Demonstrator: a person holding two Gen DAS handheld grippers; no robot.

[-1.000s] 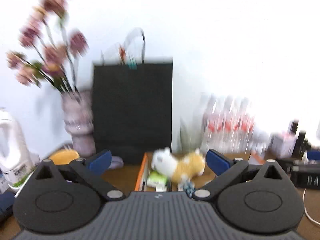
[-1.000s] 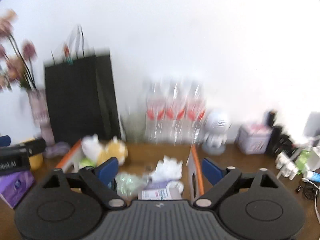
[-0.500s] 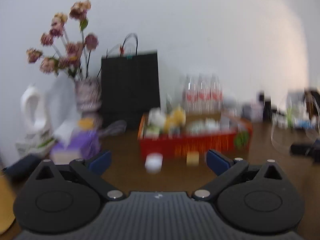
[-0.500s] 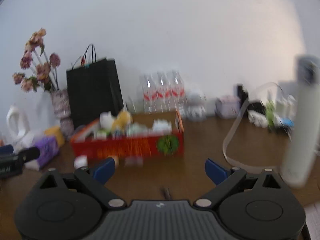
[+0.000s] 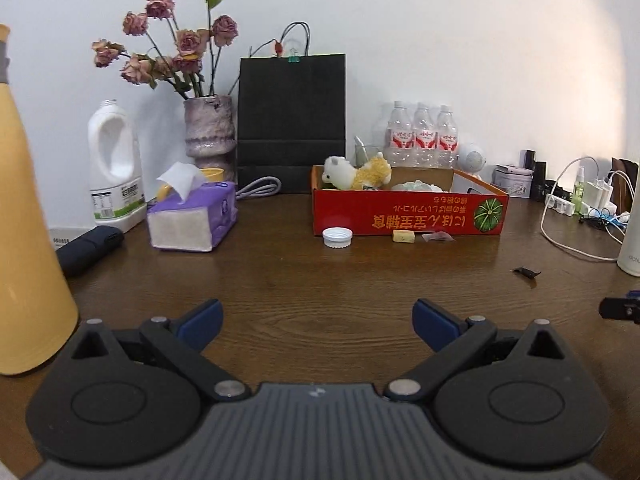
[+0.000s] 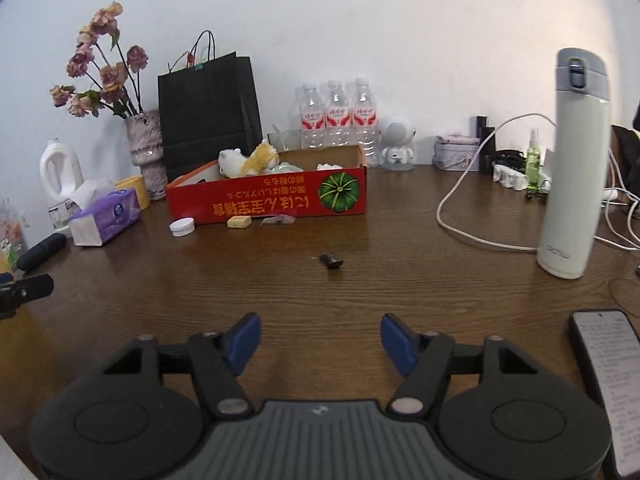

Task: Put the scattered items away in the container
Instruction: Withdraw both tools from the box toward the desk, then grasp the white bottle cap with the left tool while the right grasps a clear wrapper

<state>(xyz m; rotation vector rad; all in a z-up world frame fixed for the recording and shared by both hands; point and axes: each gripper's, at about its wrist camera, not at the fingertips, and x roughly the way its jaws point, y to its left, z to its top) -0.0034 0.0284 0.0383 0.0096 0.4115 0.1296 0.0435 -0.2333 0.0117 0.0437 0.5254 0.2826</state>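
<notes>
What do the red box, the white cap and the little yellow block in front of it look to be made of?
Red box: printed cardboard, matte; brown raw board shows inside its walls. White cap: plastic, likely, with a ribbed rim and slight sheen. Yellow block: unclear; a pale, dull, soft-edged lump, perhaps an eraser or a wrapped sweet.

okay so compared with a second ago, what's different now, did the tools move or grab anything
Both tools pulled back from over the red box to well in front of it, so its printed front wall now shows. The left tool and right tool are open and empty, as before; nothing was gripped or released. The plush toy stays inside, and the white cap, yellow block and small black piece lie on the table.
</notes>
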